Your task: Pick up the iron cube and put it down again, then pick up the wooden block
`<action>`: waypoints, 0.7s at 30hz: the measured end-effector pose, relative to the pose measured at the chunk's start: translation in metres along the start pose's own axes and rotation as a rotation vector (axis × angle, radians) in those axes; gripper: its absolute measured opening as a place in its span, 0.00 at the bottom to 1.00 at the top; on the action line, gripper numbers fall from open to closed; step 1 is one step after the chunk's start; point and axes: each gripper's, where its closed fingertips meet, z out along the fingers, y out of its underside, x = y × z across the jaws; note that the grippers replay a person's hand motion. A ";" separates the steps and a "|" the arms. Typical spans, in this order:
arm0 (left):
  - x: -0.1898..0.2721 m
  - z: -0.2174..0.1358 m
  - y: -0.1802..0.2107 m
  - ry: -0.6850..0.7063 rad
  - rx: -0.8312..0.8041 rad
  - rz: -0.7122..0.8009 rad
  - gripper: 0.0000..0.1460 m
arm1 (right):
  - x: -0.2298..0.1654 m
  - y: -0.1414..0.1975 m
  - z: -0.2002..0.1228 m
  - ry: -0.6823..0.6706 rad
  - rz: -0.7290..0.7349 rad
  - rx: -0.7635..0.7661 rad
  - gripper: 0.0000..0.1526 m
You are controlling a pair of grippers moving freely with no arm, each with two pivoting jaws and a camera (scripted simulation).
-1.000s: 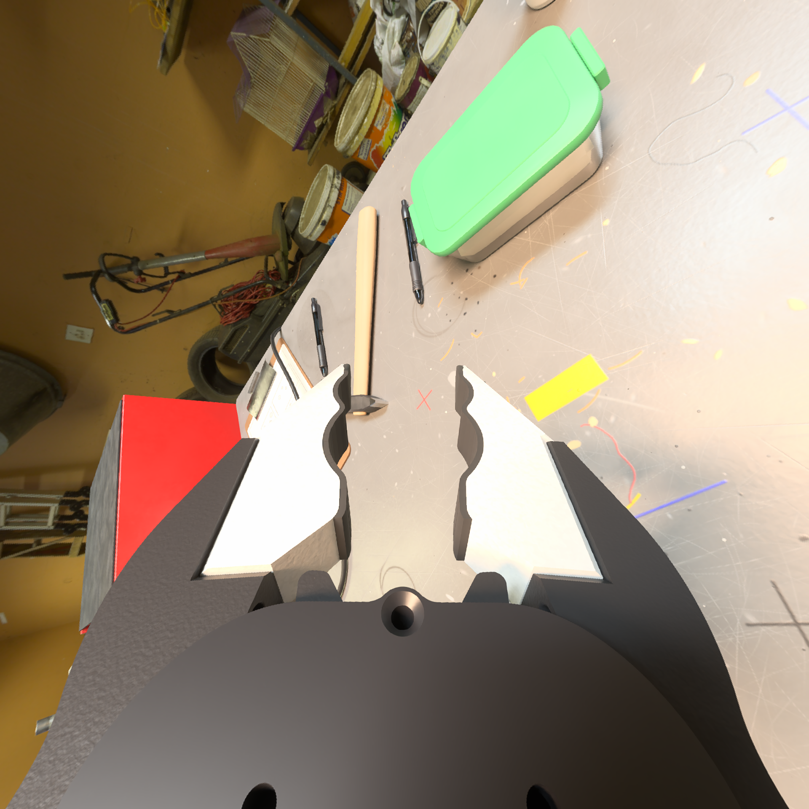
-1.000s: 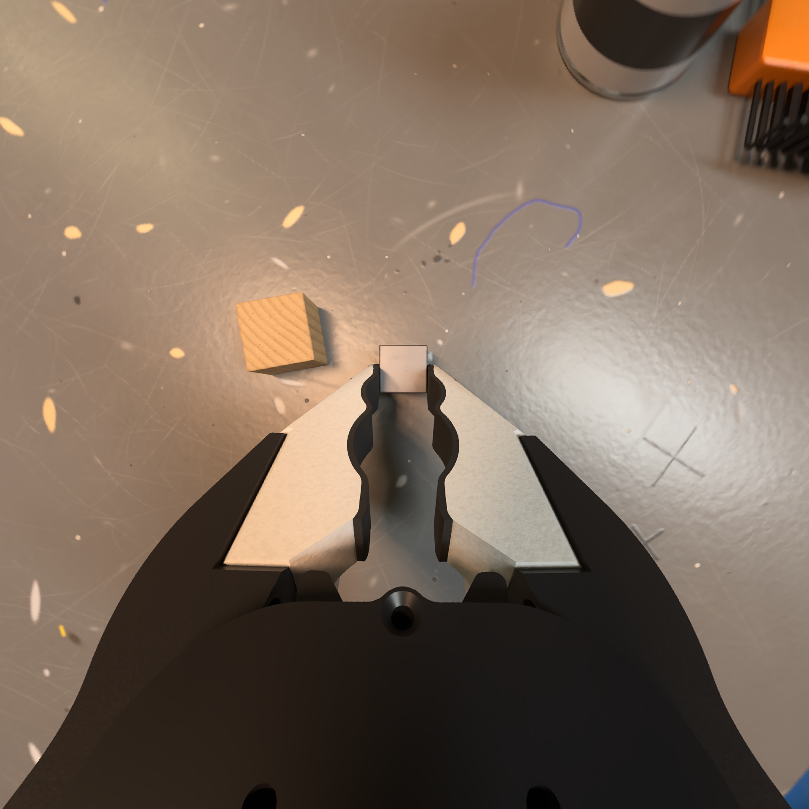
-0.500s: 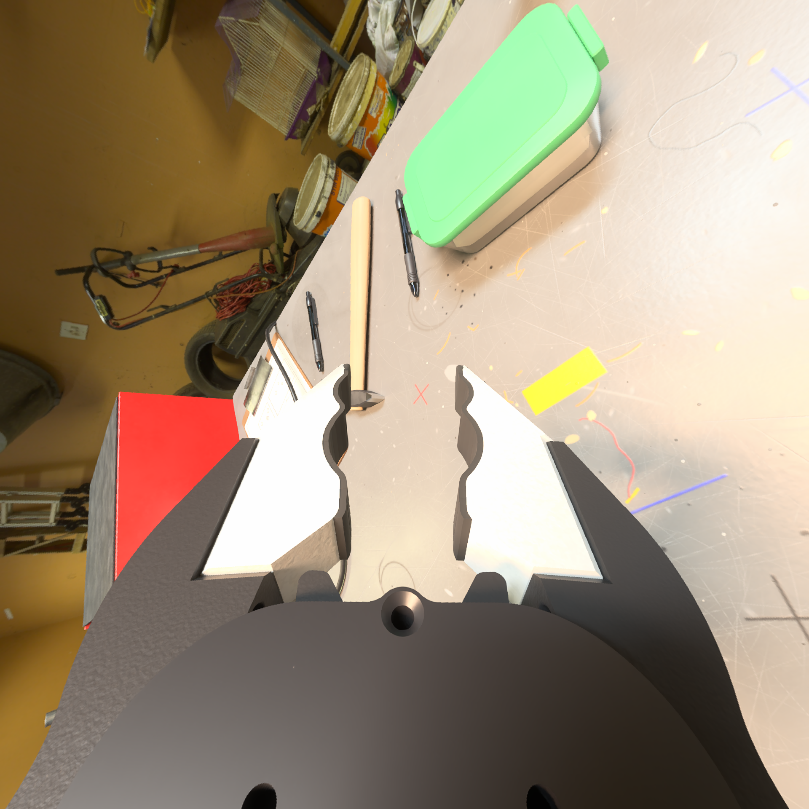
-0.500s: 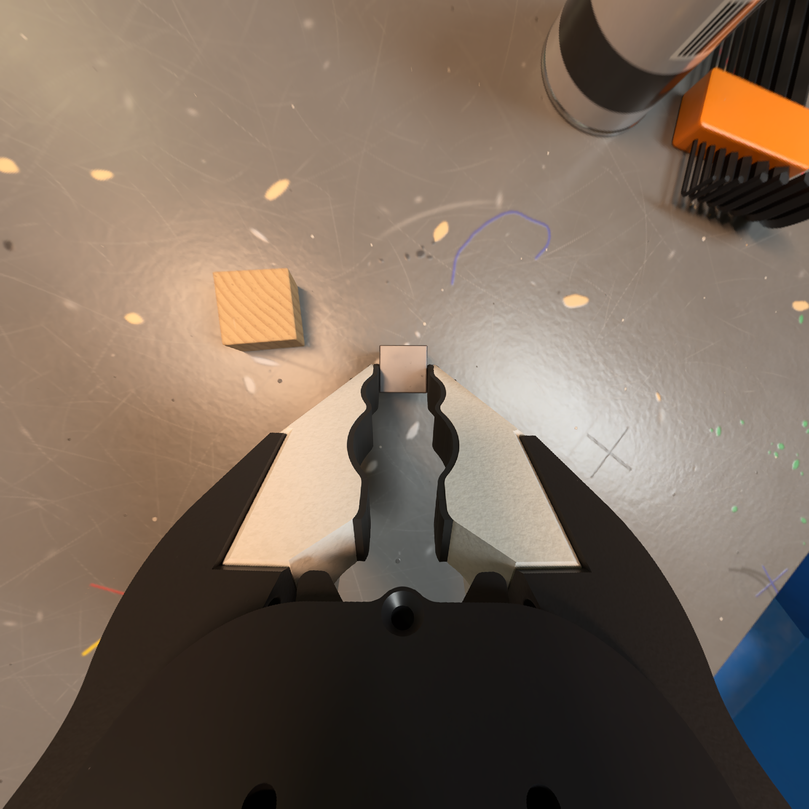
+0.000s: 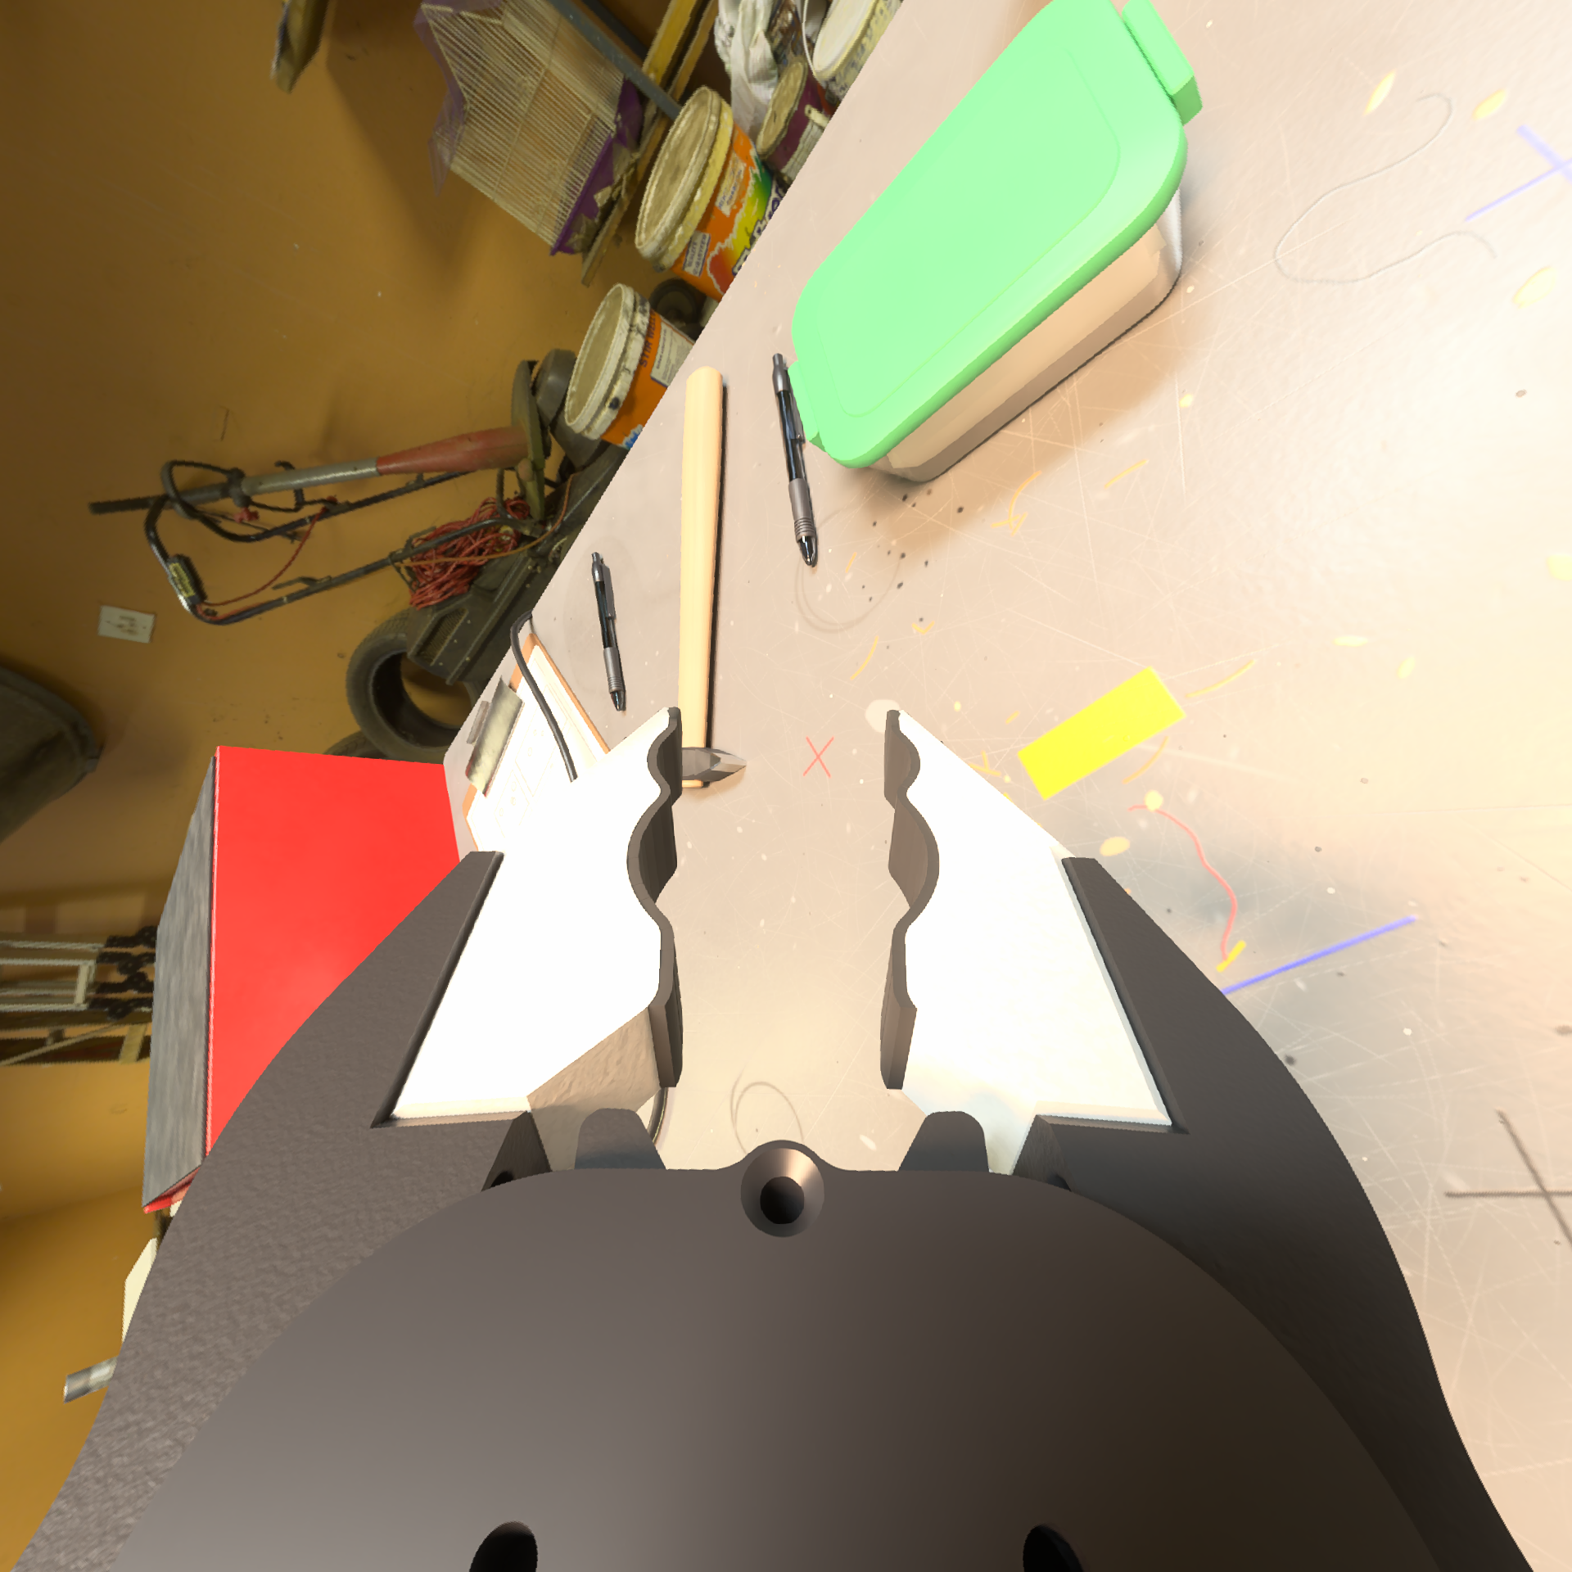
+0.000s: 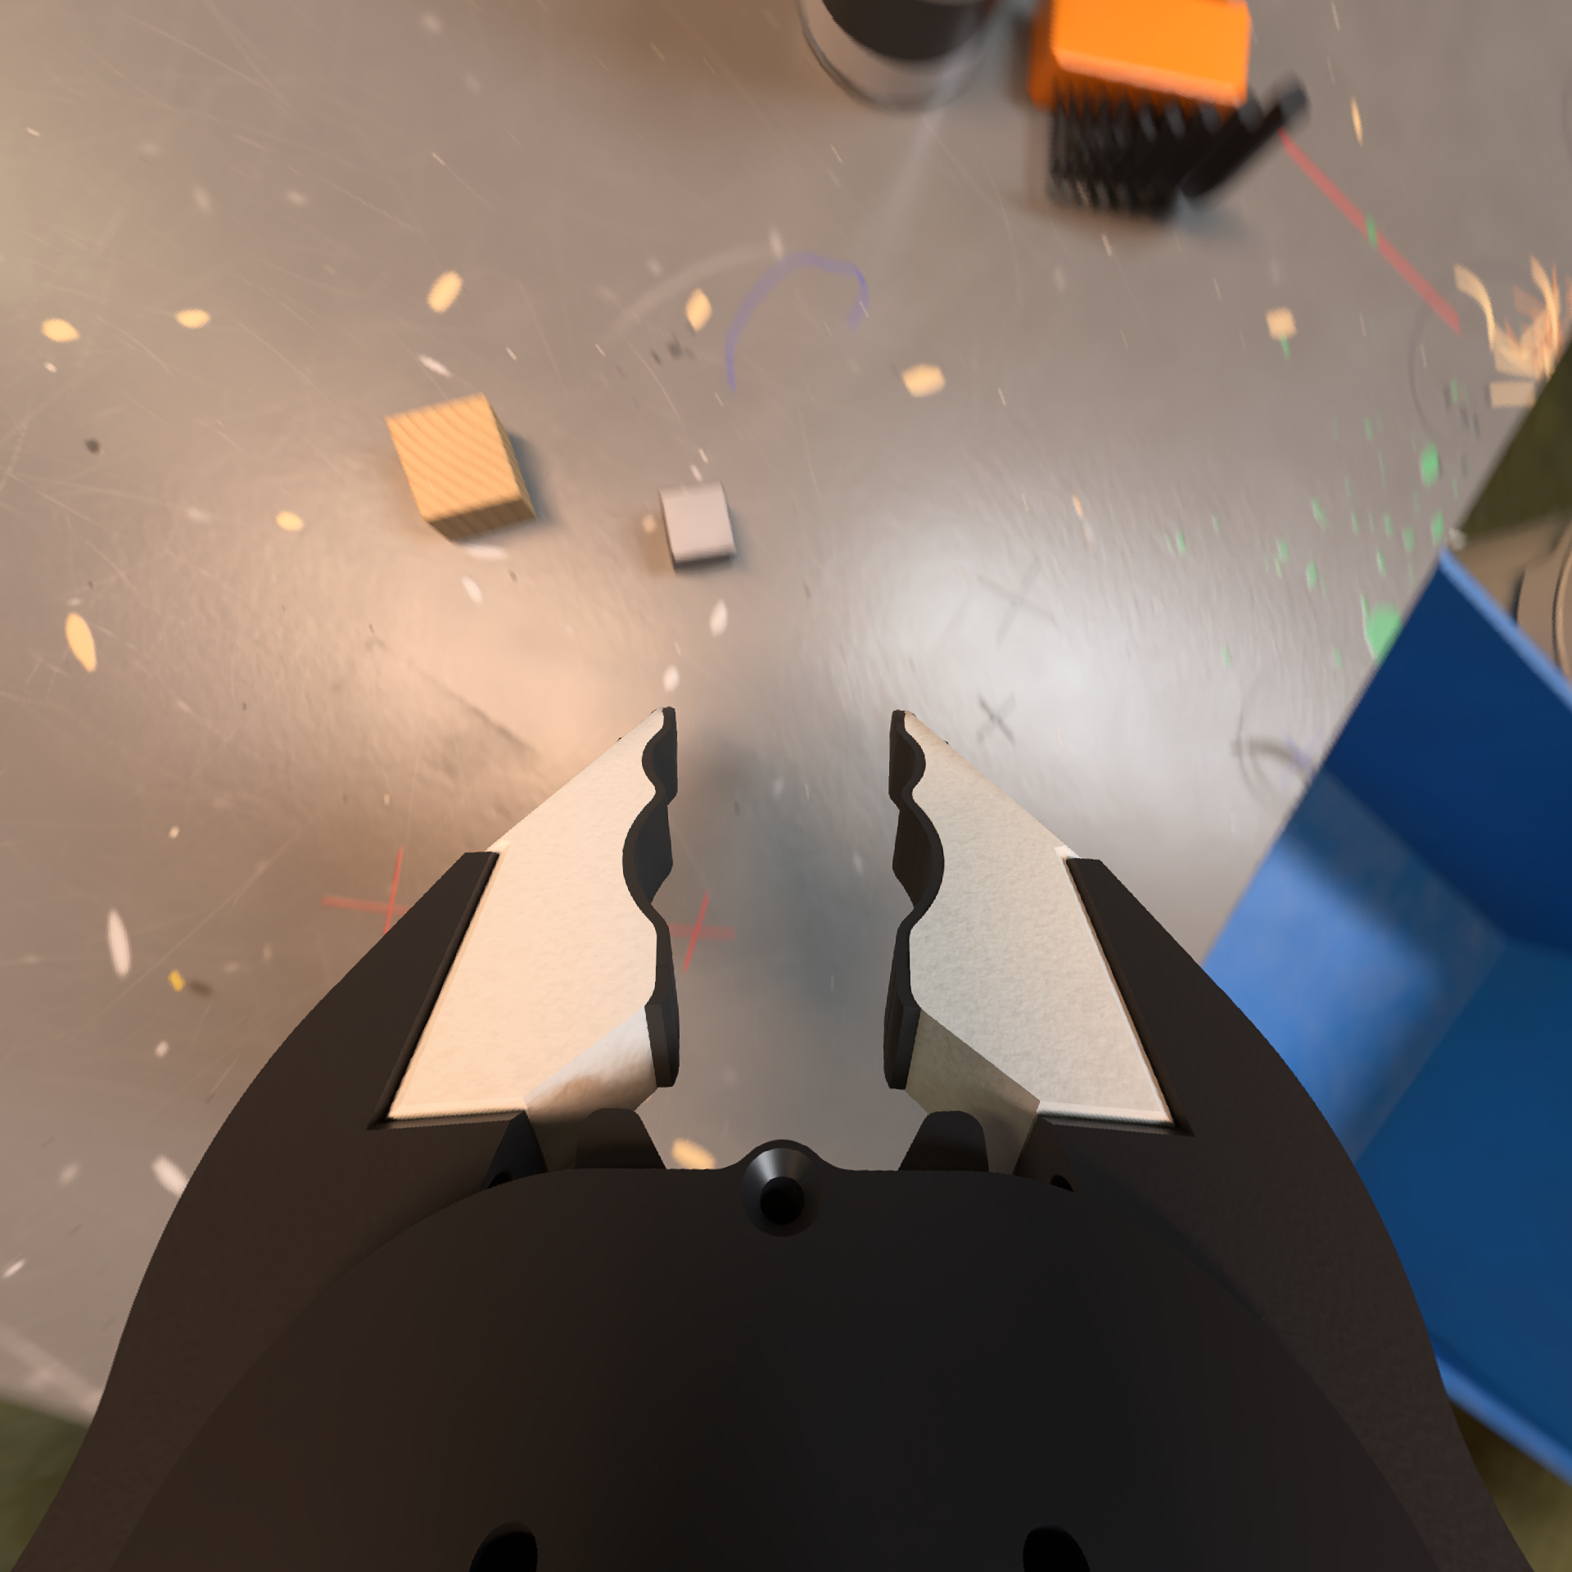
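So your right gripper (image 6: pixel 783 731) had its jaws spread wide with nothing between them, hanging above the scratched grey table (image 6: pixel 255 723). The iron cube (image 6: pixel 697 523) sat flat on the table ahead of the fingertips and well clear of them, and the wooden block (image 6: pixel 459 466) was just to its left, close but not touching. Further back you had an orange-backed black brush (image 6: pixel 1144 93) (pretty blurry in that view) and a blue bin (image 6: pixel 1438 893) off to the right. Your left gripper (image 5: pixel 783 736) was open and empty too, over the table near a wooden-handled hammer (image 5: pixel 701 561), two pens (image 5: pixel 793 459) and a green-lidded container (image 5: pixel 995 238).
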 end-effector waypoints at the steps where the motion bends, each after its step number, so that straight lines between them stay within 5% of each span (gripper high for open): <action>1: 0.000 0.000 0.001 0.001 -0.001 -0.002 0.33 | 0.005 0.010 -0.010 0.015 0.042 -0.029 0.33; 9: -0.003 0.001 0.004 0.001 -0.011 -0.012 0.33 | 0.019 0.052 -0.051 0.046 0.300 -0.086 0.30; 21: -0.002 0.004 0.008 0.006 -0.033 -0.013 0.33 | -0.011 0.049 -0.031 -0.053 0.178 -0.208 0.16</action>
